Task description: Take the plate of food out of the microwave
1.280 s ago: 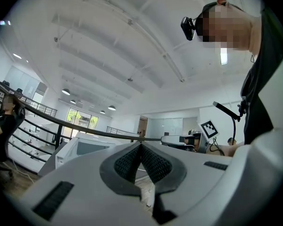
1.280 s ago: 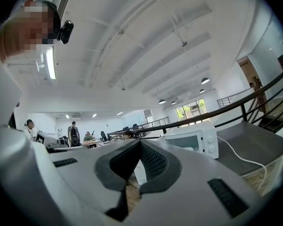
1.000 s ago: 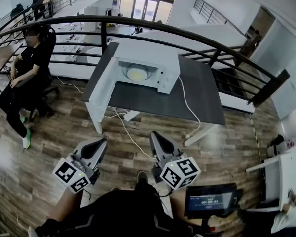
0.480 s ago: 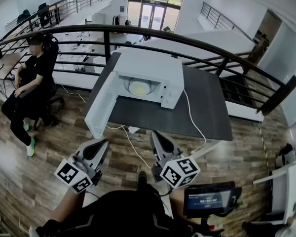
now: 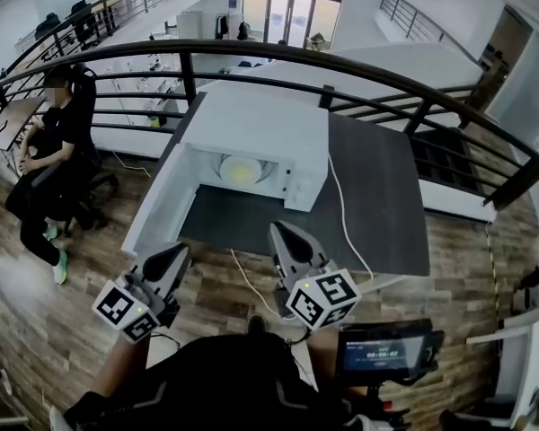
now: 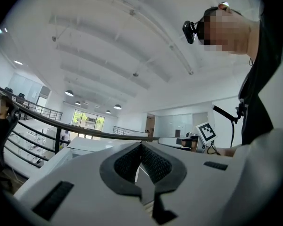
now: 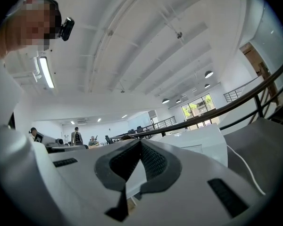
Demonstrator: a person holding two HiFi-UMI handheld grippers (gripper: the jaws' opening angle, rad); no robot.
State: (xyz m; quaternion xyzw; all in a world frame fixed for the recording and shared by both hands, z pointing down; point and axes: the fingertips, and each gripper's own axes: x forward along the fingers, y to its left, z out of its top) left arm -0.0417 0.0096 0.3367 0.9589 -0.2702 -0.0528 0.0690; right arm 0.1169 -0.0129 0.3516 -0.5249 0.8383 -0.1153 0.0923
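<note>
Dark table [image 5: 386, 196] carries the white microwave [image 5: 260, 124], its door [image 5: 157, 209] swung open to the left. The plate of food [image 5: 238, 171] sits inside the cavity. We get that from the head view only; the gripper views show just the microwave's outside. Left gripper [image 5: 172, 257] and right gripper [image 5: 283, 239]: jaws pressed together, nothing between them, near the table's front edge.
</note>
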